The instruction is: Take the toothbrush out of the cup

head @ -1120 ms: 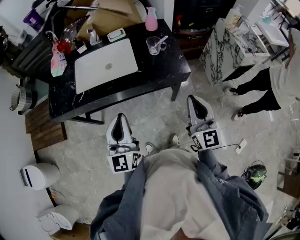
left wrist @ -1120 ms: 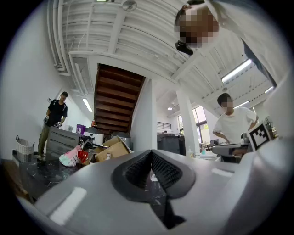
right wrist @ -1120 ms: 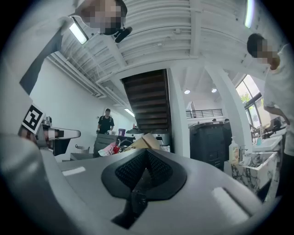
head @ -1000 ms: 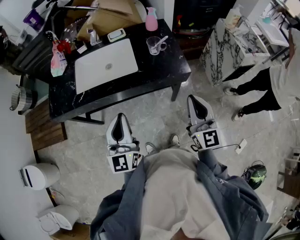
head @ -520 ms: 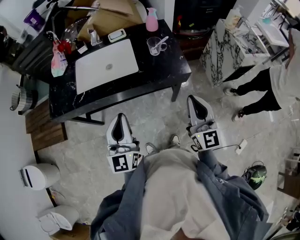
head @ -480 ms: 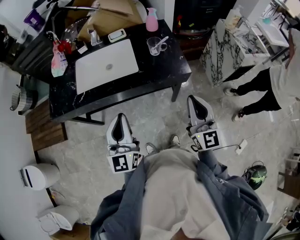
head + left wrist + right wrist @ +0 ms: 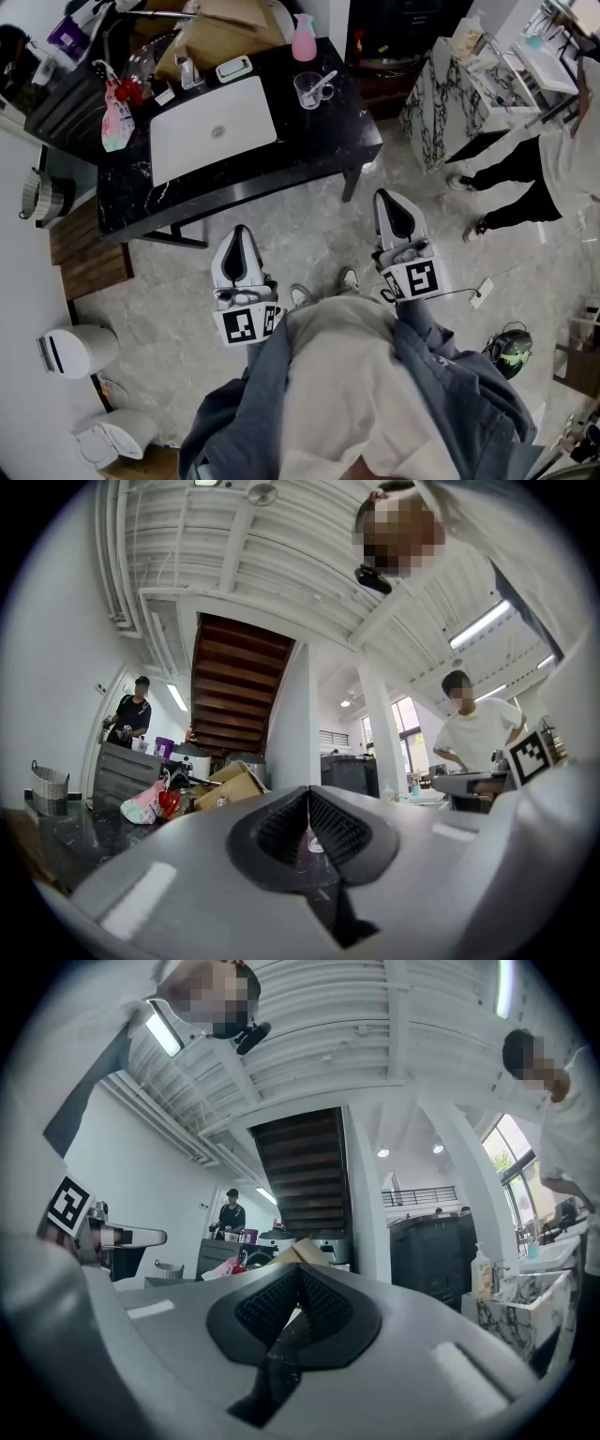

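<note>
A clear cup [image 7: 307, 91] stands on the black table [image 7: 328, 141], to the right of the white basin [image 7: 214, 127]. A pale toothbrush [image 7: 323, 84] leans in the cup, its end sticking out to the right. Both grippers hang over the floor in front of the table, well short of the cup. My left gripper [image 7: 240, 232] has its jaws pressed together with nothing between them, as the left gripper view shows [image 7: 307, 794]. My right gripper [image 7: 385, 196] is also shut and holds nothing [image 7: 298, 1270]. Both point towards the table.
A pink bottle [image 7: 303, 37], a soap dish [image 7: 232, 68], a faucet [image 7: 185, 71] and a pink pouch [image 7: 114, 120] share the table. A marble-patterned cabinet [image 7: 441, 94] and a standing person [image 7: 534, 178] are at the right. A white bin [image 7: 75, 352] sits lower left.
</note>
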